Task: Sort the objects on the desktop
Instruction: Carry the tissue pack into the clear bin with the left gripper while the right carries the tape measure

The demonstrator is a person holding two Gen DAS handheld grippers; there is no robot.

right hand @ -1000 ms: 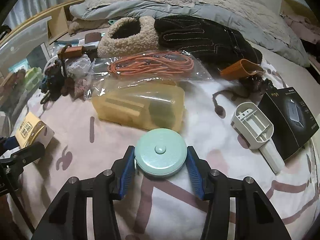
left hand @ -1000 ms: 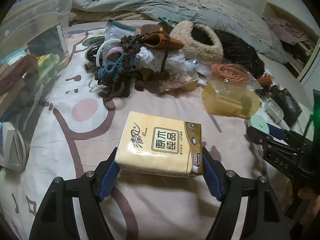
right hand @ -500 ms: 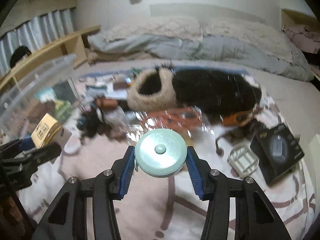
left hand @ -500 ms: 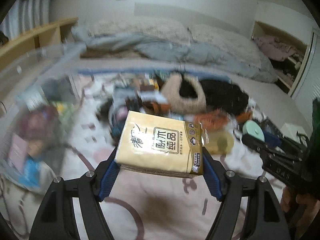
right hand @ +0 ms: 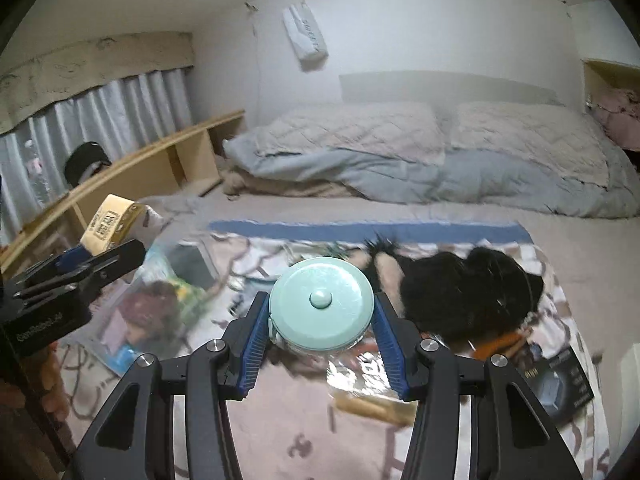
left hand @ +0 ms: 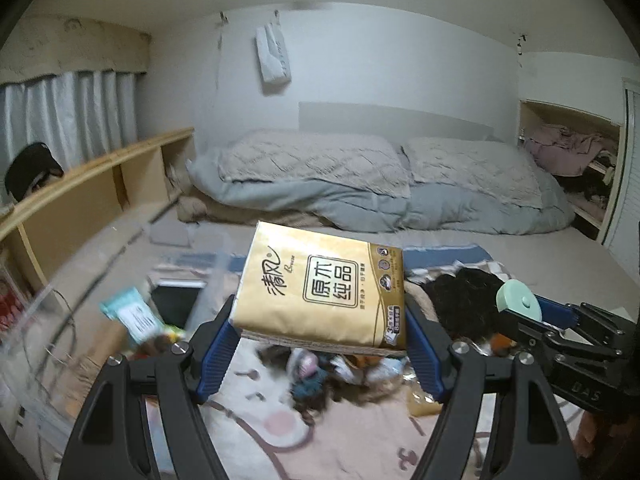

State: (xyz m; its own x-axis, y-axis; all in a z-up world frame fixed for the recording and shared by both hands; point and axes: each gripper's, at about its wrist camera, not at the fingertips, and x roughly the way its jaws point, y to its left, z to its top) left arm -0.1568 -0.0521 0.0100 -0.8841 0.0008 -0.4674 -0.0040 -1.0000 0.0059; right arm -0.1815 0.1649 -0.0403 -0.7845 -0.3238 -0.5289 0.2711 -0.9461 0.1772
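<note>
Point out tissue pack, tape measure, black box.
tissue pack (left hand: pixel 320 292), left wrist view, printed top face.
tape measure (right hand: pixel 321 307), right wrist view, lid near centre button.
black box (right hand: pixel 568 384), right wrist view, printed top.

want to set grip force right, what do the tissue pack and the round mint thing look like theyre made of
Tissue pack: thin glossy plastic film over soft paper, judging by its sheen and printed gold wrapper; the layered edge underneath suggests stacked tissues. Left gripper clamps its sides.

Round mint case: apparently hard moulded plastic, smooth and semi-matte, with soft highlights and a raised centre button. Right gripper holds it.

Glossy plastic-wrapped tissue pack (left hand: pixel 324 292); smooth matt plastic tape measure (right hand: pixel 321 309).
</note>
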